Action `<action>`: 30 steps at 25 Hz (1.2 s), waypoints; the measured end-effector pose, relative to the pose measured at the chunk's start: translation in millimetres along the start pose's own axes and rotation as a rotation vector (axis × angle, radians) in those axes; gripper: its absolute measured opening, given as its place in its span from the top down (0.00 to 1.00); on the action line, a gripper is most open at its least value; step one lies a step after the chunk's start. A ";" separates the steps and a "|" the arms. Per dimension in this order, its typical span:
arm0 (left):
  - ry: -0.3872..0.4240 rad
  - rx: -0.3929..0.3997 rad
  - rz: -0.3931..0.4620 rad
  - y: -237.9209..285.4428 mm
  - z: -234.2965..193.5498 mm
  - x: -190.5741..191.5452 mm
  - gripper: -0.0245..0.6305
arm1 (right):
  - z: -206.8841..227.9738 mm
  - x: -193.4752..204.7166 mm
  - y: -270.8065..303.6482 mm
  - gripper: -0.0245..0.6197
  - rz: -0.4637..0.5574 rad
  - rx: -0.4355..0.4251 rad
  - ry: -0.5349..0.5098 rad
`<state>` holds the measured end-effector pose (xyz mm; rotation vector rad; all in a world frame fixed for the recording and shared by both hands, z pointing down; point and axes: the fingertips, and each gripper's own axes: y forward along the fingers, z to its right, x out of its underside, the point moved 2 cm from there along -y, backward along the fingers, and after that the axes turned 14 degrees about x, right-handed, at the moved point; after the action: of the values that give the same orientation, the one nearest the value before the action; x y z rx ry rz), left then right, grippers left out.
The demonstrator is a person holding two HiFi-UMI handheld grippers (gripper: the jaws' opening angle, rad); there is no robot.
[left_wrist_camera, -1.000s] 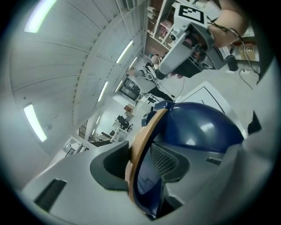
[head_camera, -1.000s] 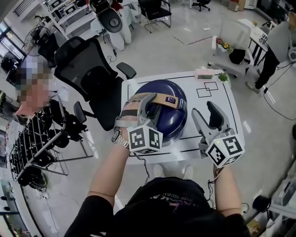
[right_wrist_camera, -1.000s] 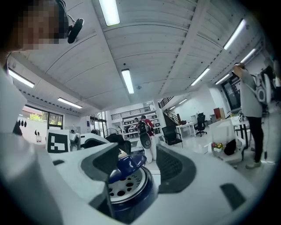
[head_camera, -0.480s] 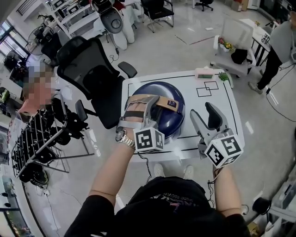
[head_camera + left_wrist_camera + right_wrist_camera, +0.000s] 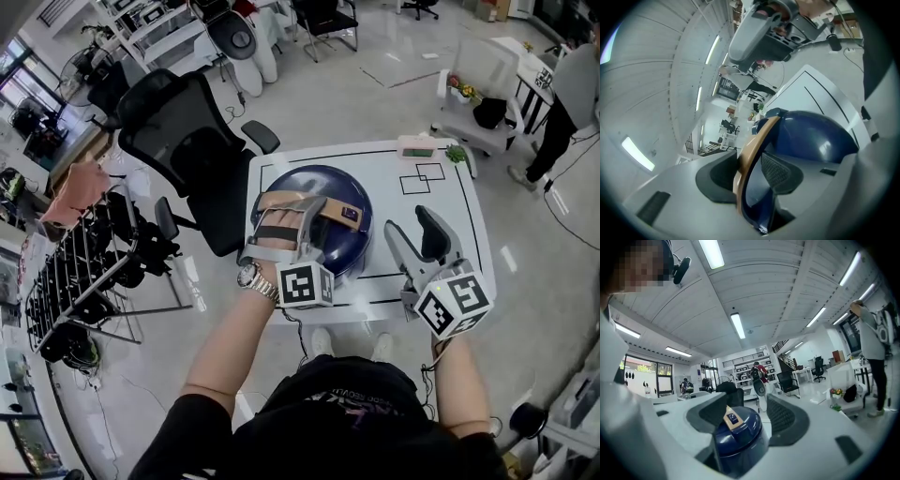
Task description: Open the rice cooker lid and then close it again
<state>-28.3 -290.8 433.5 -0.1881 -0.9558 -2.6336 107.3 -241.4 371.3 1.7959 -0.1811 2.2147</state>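
A navy blue rice cooker (image 5: pixel 330 186) stands on the white table (image 5: pixel 441 202), its domed lid down. A tan handle (image 5: pixel 328 213) runs across the lid. My left gripper (image 5: pixel 298 208) reaches over the dome from the near side and is shut on that handle. In the left gripper view the tan handle (image 5: pixel 754 145) stands edge-on between the pads of the left gripper (image 5: pixel 750 173), with the blue lid (image 5: pixel 811 136) behind. My right gripper (image 5: pixel 412 225) hovers open to the right of the cooker, holding nothing. The right gripper view frames the cooker (image 5: pixel 738 439) between the open jaws of the right gripper (image 5: pixel 745 416).
A black office chair (image 5: pixel 178 131) stands beyond the table's left corner. A small pale box (image 5: pixel 415 147) and a little green plant (image 5: pixel 455 153) sit at the table's far edge. A rack of dark gear (image 5: pixel 84 281) is on the left, and a person (image 5: pixel 567 94) by a cart on the right.
My left gripper has sunk a little and rolled, still on the handle, and the dome sits lower with it. The right gripper has stayed put.
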 end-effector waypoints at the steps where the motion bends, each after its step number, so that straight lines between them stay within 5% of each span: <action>1: 0.005 -0.002 -0.005 1.0 0.9 -0.1 0.72 | 1.0 0.2 0.2 0.56 -0.002 -0.002 0.000; 12: -0.015 -0.031 -0.017 4.5 3.8 -1.6 0.70 | 10.0 3.9 4.1 0.56 -0.014 -0.042 0.002; 20: -0.181 -0.116 -0.026 -7.8 1.9 6.4 0.67 | 11.7 1.6 7.6 0.56 -0.025 -0.116 -0.006; 24: -0.367 -0.167 0.008 -26.4 0.3 7.8 0.67 | 9.9 1.2 7.3 0.56 -0.034 -0.178 -0.016; 30: -0.810 -0.231 0.204 -73.6 4.6 -1.1 0.74 | 7.9 -0.3 2.3 0.56 -0.047 -0.279 -0.027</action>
<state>-53.1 -234.6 392.7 -1.4007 -0.7661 -2.4627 114.1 -245.7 373.0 1.6610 -0.4263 2.0190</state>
